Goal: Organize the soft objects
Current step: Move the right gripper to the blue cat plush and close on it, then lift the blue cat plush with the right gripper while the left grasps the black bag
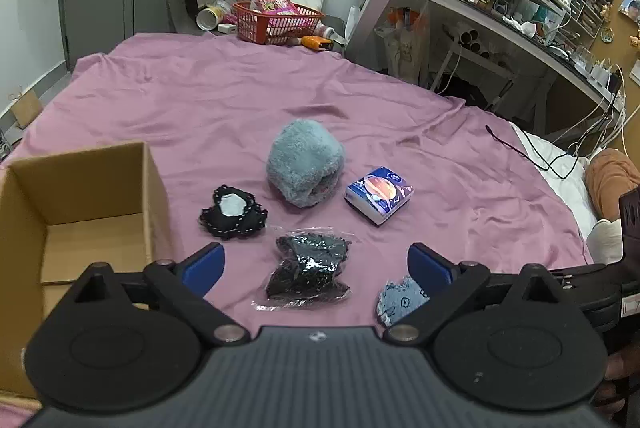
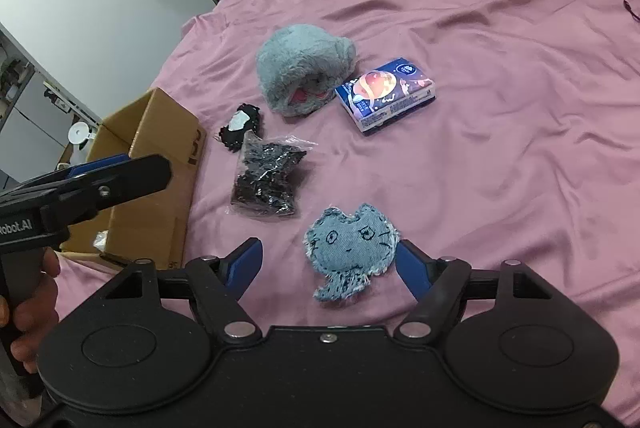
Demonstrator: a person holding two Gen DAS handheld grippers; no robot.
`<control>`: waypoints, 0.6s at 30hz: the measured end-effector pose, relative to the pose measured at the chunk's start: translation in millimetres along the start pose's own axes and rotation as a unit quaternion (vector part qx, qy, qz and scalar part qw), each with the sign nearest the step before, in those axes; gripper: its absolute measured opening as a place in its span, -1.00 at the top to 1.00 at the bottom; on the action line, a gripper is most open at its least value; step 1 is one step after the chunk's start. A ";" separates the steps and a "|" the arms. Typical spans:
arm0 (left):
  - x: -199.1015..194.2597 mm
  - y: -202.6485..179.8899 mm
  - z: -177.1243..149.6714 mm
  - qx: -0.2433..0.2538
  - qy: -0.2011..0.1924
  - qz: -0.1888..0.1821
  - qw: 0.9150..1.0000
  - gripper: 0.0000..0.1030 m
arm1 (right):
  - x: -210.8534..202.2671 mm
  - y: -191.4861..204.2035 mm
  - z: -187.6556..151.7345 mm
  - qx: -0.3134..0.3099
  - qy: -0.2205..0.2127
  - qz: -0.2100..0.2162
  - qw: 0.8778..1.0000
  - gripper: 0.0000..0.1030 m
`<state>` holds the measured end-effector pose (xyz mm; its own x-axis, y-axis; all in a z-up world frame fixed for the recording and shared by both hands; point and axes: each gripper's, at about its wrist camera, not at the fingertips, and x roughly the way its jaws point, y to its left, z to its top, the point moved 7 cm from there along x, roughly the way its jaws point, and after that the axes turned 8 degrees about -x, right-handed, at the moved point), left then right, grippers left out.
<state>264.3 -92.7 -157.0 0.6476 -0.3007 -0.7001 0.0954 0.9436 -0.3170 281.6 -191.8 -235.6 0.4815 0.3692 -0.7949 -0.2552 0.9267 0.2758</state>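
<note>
right gripper spread wide, empty, denim cat lying between its tips, long axis toward camera | left gripper spread, empty, over bagged cloth | box left | plush, tissues beyond

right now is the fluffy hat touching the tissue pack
Apart. The left wrist view shows pink sheet between the fluffy hat and the tissue pack.
</note>
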 end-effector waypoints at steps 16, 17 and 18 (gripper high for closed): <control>65.6 -1.5 -8.7 -0.013 0.055 0.000 0.998 -0.65 | 35.1 -23.0 -1.3 0.010 0.043 0.012 0.999 0.01; 69.4 -1.8 -9.0 -0.011 0.060 0.002 0.998 -0.65 | 35.8 -24.0 -1.0 0.010 0.043 0.015 0.999 0.05; 73.3 -2.0 -9.3 -0.010 0.064 0.004 0.998 -0.65 | 36.1 -25.0 -0.7 0.009 0.043 0.016 0.999 0.09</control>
<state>304.6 -117.9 -213.6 0.5461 -0.3093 -0.7786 0.0748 0.9437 -0.3224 304.7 -201.6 -271.7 0.3997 0.3912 -0.8290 -0.2536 0.9162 0.3102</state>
